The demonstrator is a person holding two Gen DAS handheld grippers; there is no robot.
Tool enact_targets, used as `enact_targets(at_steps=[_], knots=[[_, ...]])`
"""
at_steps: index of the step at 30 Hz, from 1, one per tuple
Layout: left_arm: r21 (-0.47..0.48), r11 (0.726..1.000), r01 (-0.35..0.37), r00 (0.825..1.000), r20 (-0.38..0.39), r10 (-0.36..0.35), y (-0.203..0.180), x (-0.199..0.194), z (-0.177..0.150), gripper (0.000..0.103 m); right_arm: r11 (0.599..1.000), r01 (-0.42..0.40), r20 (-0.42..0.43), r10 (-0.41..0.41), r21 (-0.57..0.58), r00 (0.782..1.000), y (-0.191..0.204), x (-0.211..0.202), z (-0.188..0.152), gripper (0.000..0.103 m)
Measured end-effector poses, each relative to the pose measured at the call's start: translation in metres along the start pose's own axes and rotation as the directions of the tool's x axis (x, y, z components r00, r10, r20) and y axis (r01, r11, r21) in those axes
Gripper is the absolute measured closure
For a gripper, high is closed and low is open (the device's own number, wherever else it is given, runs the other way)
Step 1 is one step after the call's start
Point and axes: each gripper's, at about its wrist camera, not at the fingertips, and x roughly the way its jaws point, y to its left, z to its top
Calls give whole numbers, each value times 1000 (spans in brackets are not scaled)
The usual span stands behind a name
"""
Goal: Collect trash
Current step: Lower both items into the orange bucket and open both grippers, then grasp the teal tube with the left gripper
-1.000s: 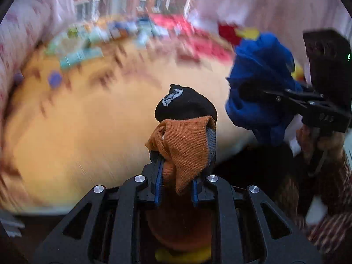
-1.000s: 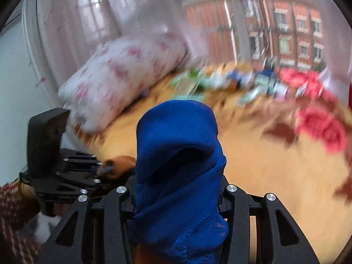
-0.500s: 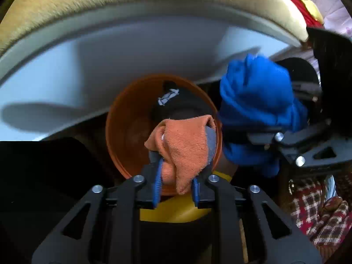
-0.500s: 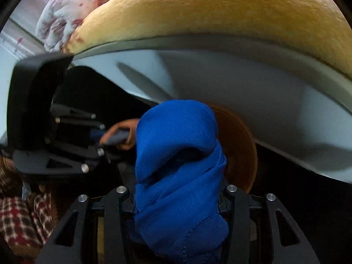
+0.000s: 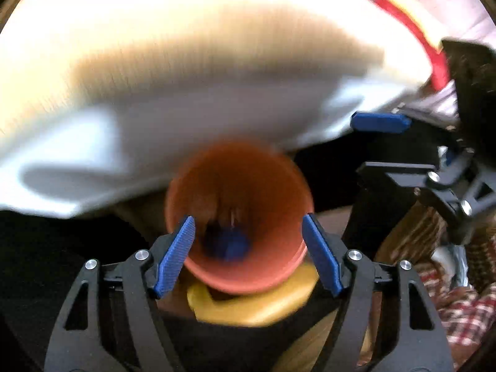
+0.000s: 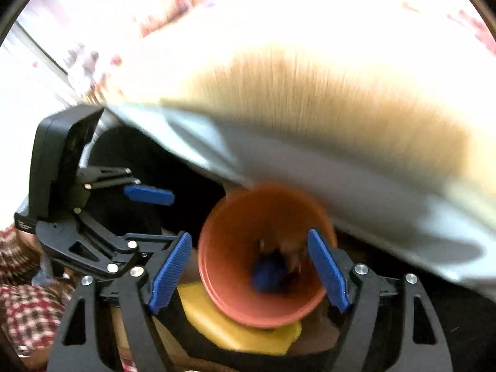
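Now both my grippers are empty over the orange bin [image 5: 238, 217].

A second ago my left gripper [image 5: 248, 254] clamped an orange cloth and my right gripper [image 6: 248, 266] a blue cloth [image 6: 268, 274]; both jaws are opening with nothing between them, and the blue cloth lies inside the bin. At twelve o'clock, blurred, a tan bedcover [image 6: 341, 99] over a white bed edge [image 5: 155, 130].

Home bedroom — bed edge [image 5: 186, 62], bin [image 5: 238, 217]

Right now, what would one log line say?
left gripper: opening, empty | right gripper: opening, empty | orange bin: blue cloth inside | step: drop
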Motion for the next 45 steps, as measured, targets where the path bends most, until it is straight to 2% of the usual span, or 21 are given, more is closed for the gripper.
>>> enact_targets(at_steps=[1, 3, 4, 6, 8, 10, 12, 16, 18, 21, 23, 25, 28, 30, 33, 36, 38, 40, 43, 45], knots=[[13, 1000, -14, 997, 80, 13, 0, -18, 8, 33, 1000, 0, 67, 0, -4, 998, 0, -14, 10, 21], [21, 999, -38, 979, 203, 32, 11, -51, 23, 28, 1000, -1, 210, 6, -20, 978, 2, -42, 31, 14], [20, 998, -61, 961, 272, 53, 14, -68, 35, 21, 1000, -1, 274, 9, -31, 962, 2, -52, 39, 13], [8, 995, -98, 934, 347, 89, 23, -89, 57, 20, 999, 9, 384, 8, -44, 923, 3, -70, 56, 10], [-9, 993, -121, 911, 396, 115, 38, -104, 86, 20, 999, 9, 443, 11, -45, 897, 2, -79, 70, 8], [7, 994, -113, 901, 423, 100, 51, -110, 108, 20, 999, -6, 452, 23, -39, 892, 2, -77, 84, 8], [58, 989, -135, 893, 440, 96, 64, -109, 136, 20, 999, -25, 452, 35, -28, 891, -4, -75, 90, 8], [172, 973, -155, 901, 428, 67, 89, -99, 186, 20, 999, -45, 426, 48, -16, 903, -8, -61, 99, 8], [161, 965, -206, 901, 416, 123, 108, -93, 216, 20, 999, -32, 414, 33, -10, 910, -13, -55, 98, 8], [174, 959, -225, 913, 381, 146, 131, -83, 244, 20, 999, -35, 396, 28, 10, 918, -23, -46, 100, 8], [175, 956, -235, 931, 325, 169, 153, -70, 268, 20, 999, -34, 390, 22, 24, 920, -30, -41, 101, 8], [178, 948, -264, 932, 300, 203, 167, -61, 281, 20, 999, -35, 385, 17, 39, 923, -37, -38, 105, 8], [189, 945, -266, 940, 270, 211, 183, -46, 295, 20, 997, -45, 375, 19, 62, 927, -49, -32, 111, 8], [210, 944, -256, 953, 218, 209, 189, -31, 304, 20, 996, -49, 368, 16, 81, 930, -57, -28, 114, 8], [234, 933, -273, 958, 158, 241, 193, -13, 313, 20, 993, -63, 356, 24, 97, 934, -65, -23, 118, 8], [167, 952, -255, 963, 130, 235, 199, -6, 321, 35, 992, -72, 356, 30, 105, 934, -69, -20, 120, 8], [115, 966, -233, 969, 116, 220, 201, -5, 322, 57, 991, -74, 362, 30, 109, 932, -70, -19, 121, 8], [101, 966, -238, 967, 113, 227, 195, -7, 320, 68, 991, -81, 362, 37, 107, 931, -70, -19, 122, 8], [88, 957, -277, 955, 136, 264, 181, -12, 309, 71, 992, -77, 370, 35, 99, 928, -69, -21, 126, 8], [68, 963, -260, 957, 154, 247, 173, -13, 304, 71, 993, -69, 375, 28, 96, 927, -69, -22, 129, 8]])
